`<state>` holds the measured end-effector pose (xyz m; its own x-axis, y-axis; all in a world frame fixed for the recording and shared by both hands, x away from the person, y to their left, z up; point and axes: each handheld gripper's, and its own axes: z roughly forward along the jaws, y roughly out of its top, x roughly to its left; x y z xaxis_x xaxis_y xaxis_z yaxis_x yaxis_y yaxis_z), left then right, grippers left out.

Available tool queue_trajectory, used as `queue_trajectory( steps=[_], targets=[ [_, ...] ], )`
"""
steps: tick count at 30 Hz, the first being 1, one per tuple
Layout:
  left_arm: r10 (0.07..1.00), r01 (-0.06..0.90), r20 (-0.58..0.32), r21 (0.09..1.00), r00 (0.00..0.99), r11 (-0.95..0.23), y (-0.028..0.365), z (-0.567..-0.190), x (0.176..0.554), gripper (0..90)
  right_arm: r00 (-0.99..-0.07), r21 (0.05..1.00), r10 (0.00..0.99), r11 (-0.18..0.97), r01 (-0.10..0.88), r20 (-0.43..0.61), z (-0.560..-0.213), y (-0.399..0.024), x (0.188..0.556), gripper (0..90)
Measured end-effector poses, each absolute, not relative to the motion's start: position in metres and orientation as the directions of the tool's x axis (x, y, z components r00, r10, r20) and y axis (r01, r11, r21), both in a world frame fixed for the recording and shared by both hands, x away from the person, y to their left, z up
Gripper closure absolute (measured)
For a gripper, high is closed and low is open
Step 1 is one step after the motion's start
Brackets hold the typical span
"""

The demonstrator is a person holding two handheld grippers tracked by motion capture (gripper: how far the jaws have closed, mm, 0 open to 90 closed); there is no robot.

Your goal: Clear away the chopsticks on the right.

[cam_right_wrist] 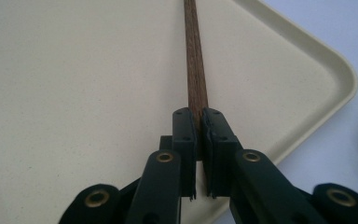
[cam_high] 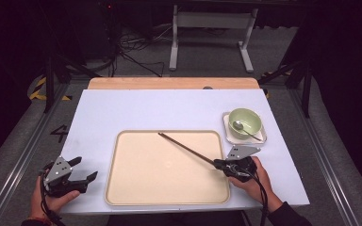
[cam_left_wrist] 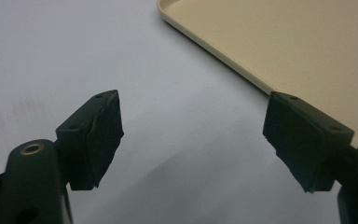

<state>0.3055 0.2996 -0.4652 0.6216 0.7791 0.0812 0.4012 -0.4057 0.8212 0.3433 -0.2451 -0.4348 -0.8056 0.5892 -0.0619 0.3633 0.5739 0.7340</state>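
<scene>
A white-topped table with a bare wooden strip along its far edge. Lying directly on it: a large cream tray near the front centre, and to the tray's right, near the table's right edge, a small white square dish, possibly a saucer, under a green bowl.

Room dark, walls lost in shadow. Grey carpet floor beyond counter. White counter lit evenly from above, wooden strip along far edge. White metal stand frame on floor behind. Black cables tangled at left rear. Yellow-black tape on floor at left. Aluminium rails flank counter on both sides.
</scene>
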Motion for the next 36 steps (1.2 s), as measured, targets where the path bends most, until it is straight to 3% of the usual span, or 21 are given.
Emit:
queue_trajectory(
  steps=[15,23,32,36],
  targets=[
    [0.777,0.401,0.079,0.821,0.624,-0.406,0.3,-0.465,0.305,20.6,-0.806,0.721,0.587,0.591,0.36,-0.079,-0.438,-0.244,0.344,80.6],
    [0.778,0.404,0.08,0.819,0.623,-0.408,0.299,-0.465,0.305,20.7,-0.805,0.762,0.589,0.552,0.34,-0.067,-0.426,-0.242,0.353,77.1],
    [0.775,0.397,0.073,0.826,0.627,-0.399,0.3,-0.465,0.305,20.7,-0.84,0.775,0.537,0.562,0.29,-0.076,-0.408,-0.195,0.389,70.8],
    [0.773,0.394,0.071,0.828,0.631,-0.398,0.3,-0.465,0.306,20.7,-0.863,0.739,0.5,0.609,0.29,-0.073,-0.408,-0.162,0.415,68.1]
  ],
)
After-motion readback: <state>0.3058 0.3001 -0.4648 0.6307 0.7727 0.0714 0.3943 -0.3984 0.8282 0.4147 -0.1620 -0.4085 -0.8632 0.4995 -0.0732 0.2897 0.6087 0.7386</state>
